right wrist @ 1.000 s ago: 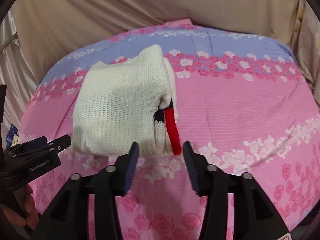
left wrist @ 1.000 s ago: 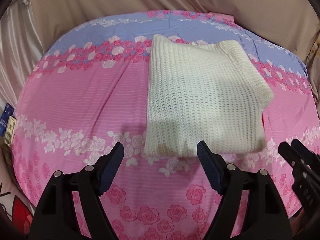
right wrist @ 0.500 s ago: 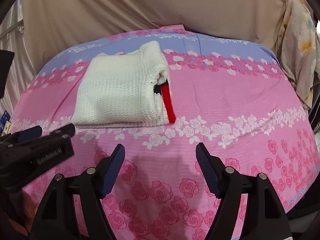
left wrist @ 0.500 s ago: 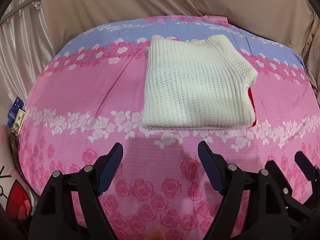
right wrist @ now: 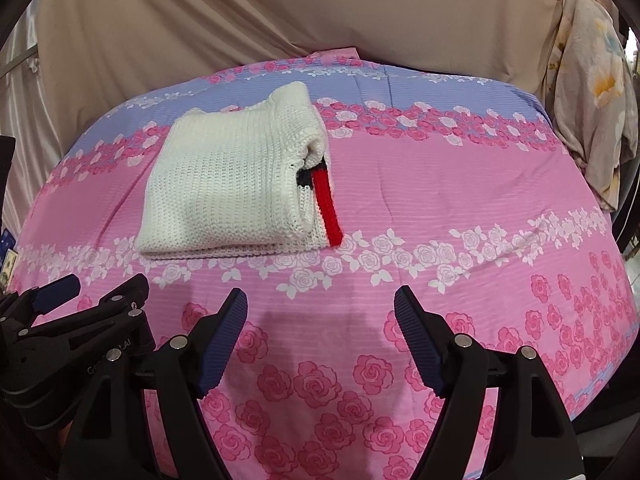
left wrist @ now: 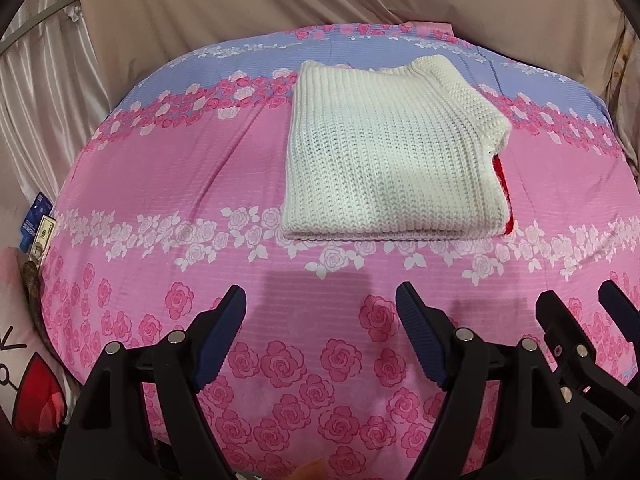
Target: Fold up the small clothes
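A white knitted sweater (left wrist: 394,160) is seen folded into a flat rectangle on a rose-patterned bedspread (left wrist: 168,184), lying ahead of both claws and well apart from them. From the left gripper (left wrist: 320,312) the sweater is placed ahead and slightly to the right; its jaws are held wide apart with nothing between them but bare bedspread. From the right gripper (right wrist: 320,312) the sweater (right wrist: 228,184) is placed ahead and to the left, and a red and black strip (right wrist: 326,208) is shown along the folded edge nearest that claw's right side. The right jaws are likewise spread apart and empty. The two claws are held side by side, low over the near part of the bedspread. A beige curtain (left wrist: 248,0) is hung beyond the far edge of the bed, and a floral cloth (right wrist: 592,100) is draped far to the right.
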Demonstrator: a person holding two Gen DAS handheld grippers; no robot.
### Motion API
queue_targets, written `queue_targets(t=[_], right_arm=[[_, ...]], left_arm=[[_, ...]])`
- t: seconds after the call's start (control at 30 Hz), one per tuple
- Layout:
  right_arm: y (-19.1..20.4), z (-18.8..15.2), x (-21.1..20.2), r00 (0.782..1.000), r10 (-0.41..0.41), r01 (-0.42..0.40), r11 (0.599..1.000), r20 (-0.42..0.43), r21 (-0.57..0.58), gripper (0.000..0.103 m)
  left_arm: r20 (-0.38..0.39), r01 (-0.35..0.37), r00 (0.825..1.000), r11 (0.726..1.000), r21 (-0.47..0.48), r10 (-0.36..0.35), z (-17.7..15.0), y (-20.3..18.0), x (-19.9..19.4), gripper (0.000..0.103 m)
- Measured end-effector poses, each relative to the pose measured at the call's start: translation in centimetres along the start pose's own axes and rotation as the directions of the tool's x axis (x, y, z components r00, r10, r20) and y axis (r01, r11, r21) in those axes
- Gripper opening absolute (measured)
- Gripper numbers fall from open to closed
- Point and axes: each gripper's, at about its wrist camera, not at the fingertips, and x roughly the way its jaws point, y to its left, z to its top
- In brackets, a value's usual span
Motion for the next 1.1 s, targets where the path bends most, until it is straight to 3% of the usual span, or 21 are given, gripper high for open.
queue_targets(t=[1.1], right_arm=[[-0.08,-0.15,0.39,1.000,0.008,-0.008,1.000,-0.020,0.010,0.074]], left_arm=[[-0.005,-0.015,1.000,1.000,-0.018,0.015,-0.23,0.34,0.16,0.075]])
